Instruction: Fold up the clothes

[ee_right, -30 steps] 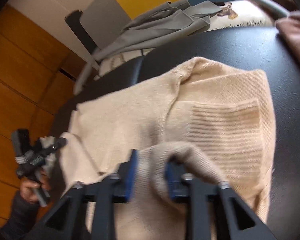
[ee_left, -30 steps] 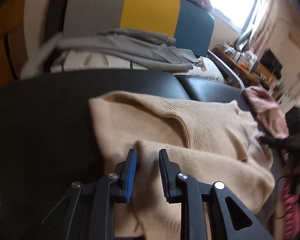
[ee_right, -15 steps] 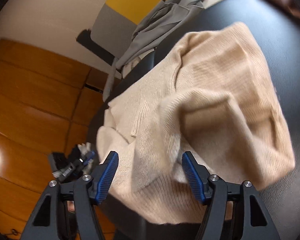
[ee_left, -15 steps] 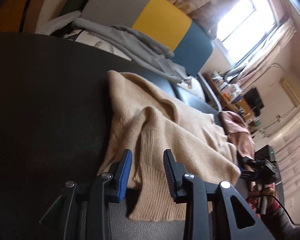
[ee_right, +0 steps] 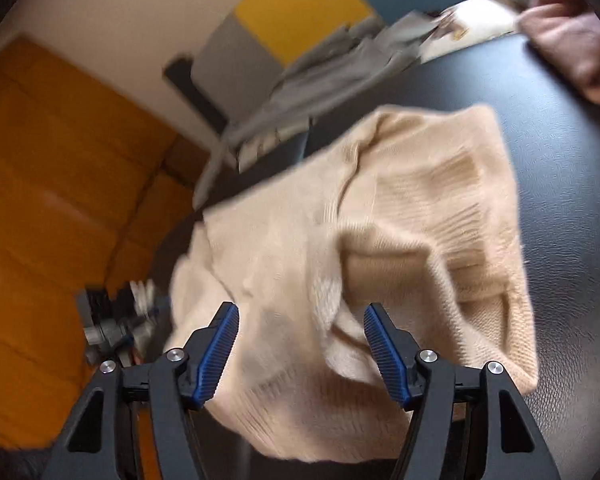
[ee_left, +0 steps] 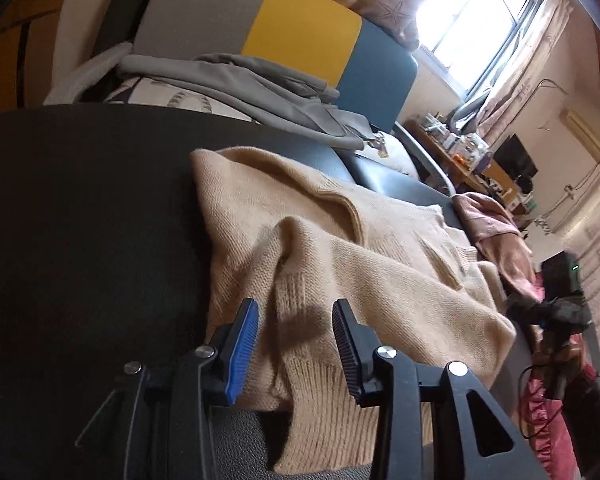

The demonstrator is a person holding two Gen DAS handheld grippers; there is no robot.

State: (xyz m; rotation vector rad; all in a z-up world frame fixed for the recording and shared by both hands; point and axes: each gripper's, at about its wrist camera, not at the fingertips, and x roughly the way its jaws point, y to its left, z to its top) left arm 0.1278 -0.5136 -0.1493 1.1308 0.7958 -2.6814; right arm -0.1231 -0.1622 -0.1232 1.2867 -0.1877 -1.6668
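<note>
A beige knit sweater lies loosely folded and rumpled on the black padded surface. My left gripper is open just above the sweater's near hem, with nothing pinched between its blue pads. In the right wrist view the same sweater spreads out with a ribbed band on top. My right gripper is wide open over its near edge and holds nothing. Each view shows the other gripper at the sweater's far side: the right gripper and the left gripper.
A grey garment is draped over a pillow in front of a grey, yellow and blue chair back. A pink garment lies at the surface's far right. Orange wooden floor is beyond the left edge.
My right gripper let go of the sweater fold it was holding and opened wide. The left gripper's fingers spread further apart. The sweater settled onto the surface.
</note>
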